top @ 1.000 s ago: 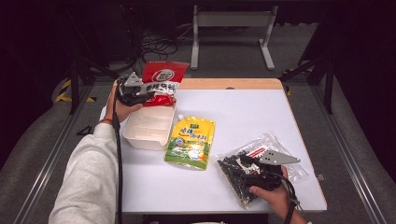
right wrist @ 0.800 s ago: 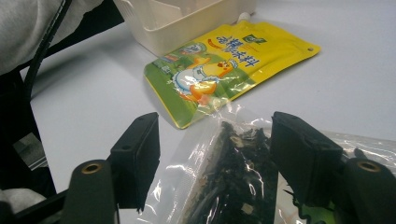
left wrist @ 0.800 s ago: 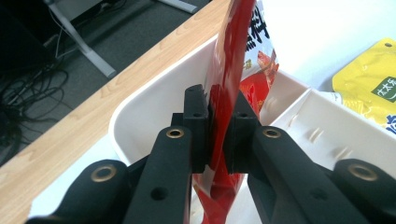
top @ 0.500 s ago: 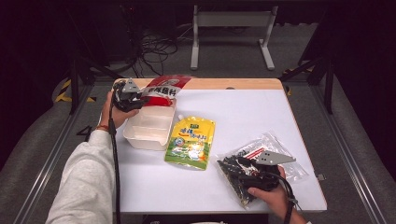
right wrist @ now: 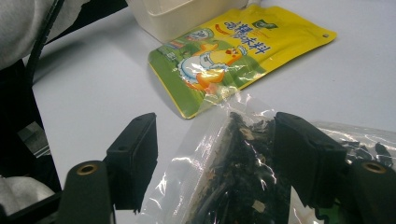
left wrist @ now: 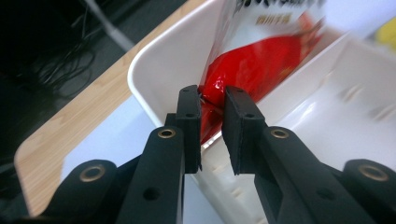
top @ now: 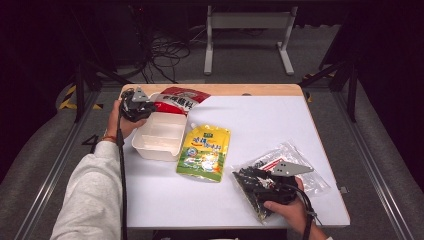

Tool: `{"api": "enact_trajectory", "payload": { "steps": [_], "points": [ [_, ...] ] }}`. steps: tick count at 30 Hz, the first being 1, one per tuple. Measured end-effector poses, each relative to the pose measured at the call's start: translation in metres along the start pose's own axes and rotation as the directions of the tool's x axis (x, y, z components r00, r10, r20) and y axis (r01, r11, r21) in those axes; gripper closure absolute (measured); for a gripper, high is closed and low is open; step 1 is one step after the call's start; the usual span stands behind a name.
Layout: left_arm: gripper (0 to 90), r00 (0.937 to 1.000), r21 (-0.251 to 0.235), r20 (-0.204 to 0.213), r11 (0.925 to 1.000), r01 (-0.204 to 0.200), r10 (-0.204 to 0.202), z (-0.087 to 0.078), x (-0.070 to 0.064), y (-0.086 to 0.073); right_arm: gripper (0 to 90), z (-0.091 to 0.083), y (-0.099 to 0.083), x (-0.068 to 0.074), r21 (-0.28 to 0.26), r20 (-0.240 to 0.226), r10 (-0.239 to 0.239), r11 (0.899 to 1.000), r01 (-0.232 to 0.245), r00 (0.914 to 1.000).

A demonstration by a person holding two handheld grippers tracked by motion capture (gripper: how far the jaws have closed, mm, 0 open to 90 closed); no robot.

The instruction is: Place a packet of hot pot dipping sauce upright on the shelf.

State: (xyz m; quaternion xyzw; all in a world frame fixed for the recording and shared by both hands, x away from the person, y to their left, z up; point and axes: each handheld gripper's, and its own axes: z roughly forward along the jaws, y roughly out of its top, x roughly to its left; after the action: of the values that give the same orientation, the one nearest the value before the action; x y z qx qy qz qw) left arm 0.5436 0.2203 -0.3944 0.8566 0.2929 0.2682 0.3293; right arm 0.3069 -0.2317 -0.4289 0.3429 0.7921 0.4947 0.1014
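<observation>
This is a lab or recording studio set up for data capture, not a home. A white tabletop point(top: 260, 200) with a bare wood strip along its far edge stands alone on grey carpet in a dark, black-walled room. Loose cables point(top: 167, 47) lie on the floor beyond the far left corner, a white metal stand point(top: 247, 30) rises behind the far edge, and black tripod legs point(top: 332, 75) and floor rails point(top: 55, 165) flank both sides.

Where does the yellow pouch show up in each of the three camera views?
High view: yellow pouch lies flat at the table's centre, just right of the white container.
Left gripper view: a yellow sliver at the right edge.
Right gripper view: upper centre.
Shared landmark: the white container.
</observation>
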Motion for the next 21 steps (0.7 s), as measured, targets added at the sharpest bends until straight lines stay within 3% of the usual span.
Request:
{"api": "enact_trajectory", "payload": {
  "steps": [4,6,10,13,16,21],
  "points": [
    [79.6,0.9996,0.002,-0.004,0.9996,0.028,-0.028,0.005,0.003,0.002,31.2,-0.001,0.001,0.000,-0.004,0.000,0.003,1.000,-0.003,1.0000],
    [82.1,0.9994,0.016,-0.024,0.9996,0.024,-0.023,0.006,0.003,0.003,31.2,-0.001,0.001,0.000,-0.004,0.000,0.003,1.000,-0.003,1.0000],
    [84.8,0.9992,0.025,-0.022,0.9991,0.034,-0.033,0.006,0.003,0.003,31.2,0.000,0.001,0.001,0.003,-0.001,-0.001,1.000,0.001,1.0000],
    [85.0,0.9970,-0.005,0.009,0.9970,0.077,-0.077,0.003,0.005,0.000,31.2,0.001,0.001,0.001,0.007,0.000,-0.003,1.000,0.003,1.0000],
    [83.9,0.9898,-0.058,0.033,0.9884,0.140,-0.138,-0.002,0.008,-0.004,31.1,0.000,0.001,0.001,0.012,0.007,-0.008,1.000,0.007,0.9999],
    [85.3,0.9876,-0.104,0.052,0.9827,0.153,-0.148,-0.013,0.007,-0.002,31.3,-0.001,0.003,0.000,0.017,0.025,-0.021,1.000,0.021,0.9995]
  ]
}}
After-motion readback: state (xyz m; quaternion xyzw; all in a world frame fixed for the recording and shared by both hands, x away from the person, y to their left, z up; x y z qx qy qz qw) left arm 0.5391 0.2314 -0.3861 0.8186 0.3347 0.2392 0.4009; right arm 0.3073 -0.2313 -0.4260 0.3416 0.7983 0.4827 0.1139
